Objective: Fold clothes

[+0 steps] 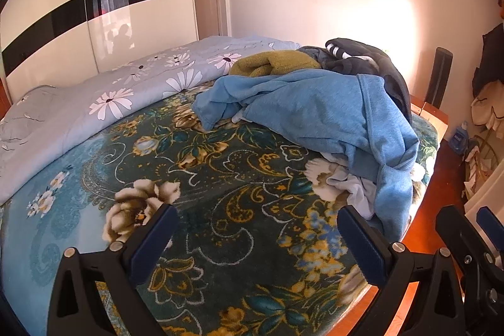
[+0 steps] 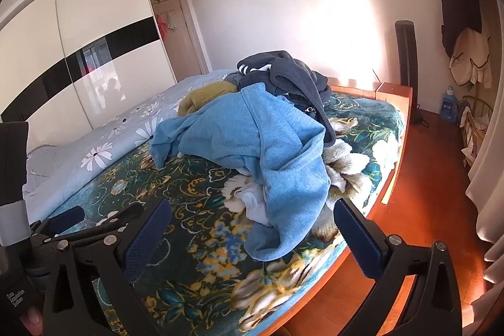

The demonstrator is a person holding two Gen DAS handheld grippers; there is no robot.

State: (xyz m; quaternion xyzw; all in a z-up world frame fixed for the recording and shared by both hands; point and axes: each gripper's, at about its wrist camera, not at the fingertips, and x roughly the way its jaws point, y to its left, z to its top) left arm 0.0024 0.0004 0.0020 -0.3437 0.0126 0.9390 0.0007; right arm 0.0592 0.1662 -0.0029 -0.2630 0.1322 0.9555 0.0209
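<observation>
A: Your bed [image 1: 195, 166] leaves its floral blanket bare in front, likely as folding room. The clothes pile [image 2: 267, 122] sits at its far right corner, blue sweatshirt [image 1: 318, 112] on top.

B: And the tools?

A: Your left gripper [image 1: 256, 236] and right gripper [image 2: 252, 233] hover short of the pile, jaws spread, holding nothing.

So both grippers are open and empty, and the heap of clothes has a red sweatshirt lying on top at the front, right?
Not quite: the sweatshirt at the front of the heap is blue, not red, as the right wrist view shows plainly. The rest holds: the left gripper and right gripper are both open and empty.
</observation>
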